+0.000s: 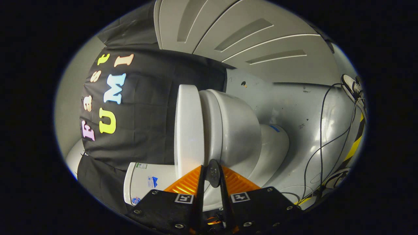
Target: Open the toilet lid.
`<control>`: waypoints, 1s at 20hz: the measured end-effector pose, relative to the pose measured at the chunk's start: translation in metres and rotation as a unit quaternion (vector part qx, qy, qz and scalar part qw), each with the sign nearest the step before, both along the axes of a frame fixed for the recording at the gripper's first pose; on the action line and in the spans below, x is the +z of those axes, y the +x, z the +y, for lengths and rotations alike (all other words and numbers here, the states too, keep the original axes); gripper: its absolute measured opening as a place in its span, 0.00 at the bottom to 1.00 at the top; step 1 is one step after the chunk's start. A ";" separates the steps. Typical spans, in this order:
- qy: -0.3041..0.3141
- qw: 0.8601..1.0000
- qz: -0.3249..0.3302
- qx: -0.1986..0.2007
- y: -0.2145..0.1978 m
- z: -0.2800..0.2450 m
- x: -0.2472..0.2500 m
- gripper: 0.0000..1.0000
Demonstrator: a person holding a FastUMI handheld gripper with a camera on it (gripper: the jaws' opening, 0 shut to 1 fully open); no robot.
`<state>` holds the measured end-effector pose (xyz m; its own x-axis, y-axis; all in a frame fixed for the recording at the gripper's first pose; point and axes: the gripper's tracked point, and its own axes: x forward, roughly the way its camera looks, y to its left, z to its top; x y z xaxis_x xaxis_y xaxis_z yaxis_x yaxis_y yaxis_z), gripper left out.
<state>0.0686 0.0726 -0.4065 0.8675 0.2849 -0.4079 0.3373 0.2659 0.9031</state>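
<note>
Beside the toilet (235, 130), the gripper (210, 176) is rolled sideways, so the bowl appears tipped over. Its orange fingers (186, 184) stand almost together, with a narrow gap. Whether they pinch the lid (189, 127) edge just ahead, I cannot tell. Cables (321, 143) trail across the floor (294, 107).

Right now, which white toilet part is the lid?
The flat lid, shut against the rounded bowl on its cloth side; gripper fingers nearly together at their seam.

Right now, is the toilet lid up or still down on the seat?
Down. The toilet lid lies flat against the seat over the bowl, with no gap showing. The gripper has its fingers nearly together at the lid's edge.
</note>
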 end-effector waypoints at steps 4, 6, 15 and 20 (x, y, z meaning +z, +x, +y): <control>0.010 1.000 -0.019 -0.008 0.001 -0.001 0.005 0.08; -0.001 1.000 -0.021 -0.006 0.001 -0.001 0.005 0.00; -0.118 0.992 -0.026 0.044 -0.002 0.002 0.017 0.00; -0.184 0.981 -0.040 0.048 -0.001 0.008 0.055 0.00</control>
